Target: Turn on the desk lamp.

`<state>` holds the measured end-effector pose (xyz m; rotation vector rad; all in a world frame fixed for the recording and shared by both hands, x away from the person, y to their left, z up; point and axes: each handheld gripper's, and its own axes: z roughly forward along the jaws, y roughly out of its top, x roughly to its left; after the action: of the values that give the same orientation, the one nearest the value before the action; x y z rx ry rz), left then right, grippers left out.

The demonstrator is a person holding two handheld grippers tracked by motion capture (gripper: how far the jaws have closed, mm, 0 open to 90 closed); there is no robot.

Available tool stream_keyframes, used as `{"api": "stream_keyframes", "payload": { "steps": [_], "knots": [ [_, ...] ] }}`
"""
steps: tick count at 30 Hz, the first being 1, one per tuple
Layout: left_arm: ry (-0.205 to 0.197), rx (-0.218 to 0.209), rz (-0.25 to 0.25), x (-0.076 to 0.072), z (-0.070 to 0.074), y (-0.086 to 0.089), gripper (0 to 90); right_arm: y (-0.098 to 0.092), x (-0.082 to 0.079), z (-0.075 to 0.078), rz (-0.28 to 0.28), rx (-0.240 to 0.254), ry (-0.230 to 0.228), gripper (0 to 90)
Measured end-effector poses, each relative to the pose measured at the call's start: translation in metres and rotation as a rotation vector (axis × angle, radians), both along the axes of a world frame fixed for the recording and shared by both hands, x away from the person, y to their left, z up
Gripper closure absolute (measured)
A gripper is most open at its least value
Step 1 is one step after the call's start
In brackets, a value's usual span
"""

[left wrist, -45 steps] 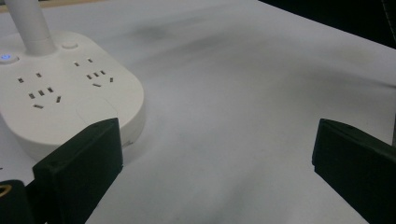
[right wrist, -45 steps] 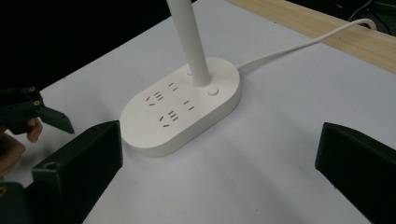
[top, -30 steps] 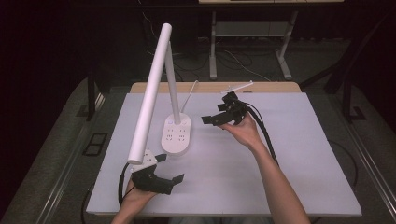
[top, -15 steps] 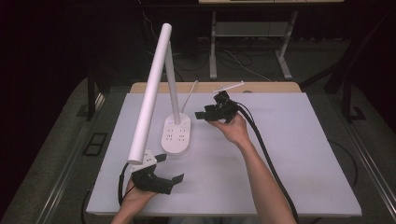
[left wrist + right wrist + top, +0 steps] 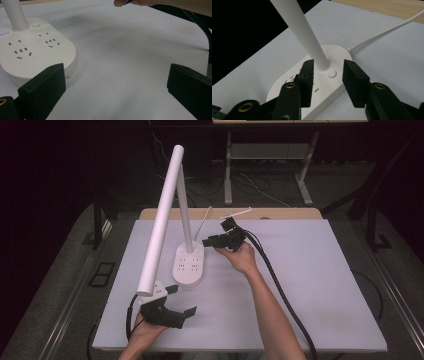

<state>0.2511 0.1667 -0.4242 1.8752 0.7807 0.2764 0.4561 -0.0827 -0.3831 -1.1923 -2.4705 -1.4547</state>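
Lamp base (image 5: 312, 82) without legible writing

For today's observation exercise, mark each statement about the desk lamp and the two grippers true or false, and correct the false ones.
1. The lamp base has socket holes on top. True.
2. The right gripper is clamped on the lamp post. False: its jaws have just been closing, with a gap left beside the post.
3. The left gripper holds the base. False: its jaws stand wide open beside it.
4. A white cable leaves the base. True.
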Motion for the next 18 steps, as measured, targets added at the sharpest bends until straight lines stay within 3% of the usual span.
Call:
{"api": "stream_keyframes", "payload": {
  "steps": [6,13,18],
  "knots": [
    [0.0,-0.001,0.0,0.0,0.0,0.0,0.9,0.009,0.004,-0.006,0.007,0.019,0.011,71.5],
    [-0.003,-0.001,-0.003,0.0,0.0,0.0,1.0,0.012,0.009,-0.016,-0.01,0.076,0.031,84.8],
    [-0.003,-0.001,-0.005,0.001,0.0,0.0,1.0,0.016,0.013,-0.024,-0.004,0.077,0.033,89.5]
  ]
}}
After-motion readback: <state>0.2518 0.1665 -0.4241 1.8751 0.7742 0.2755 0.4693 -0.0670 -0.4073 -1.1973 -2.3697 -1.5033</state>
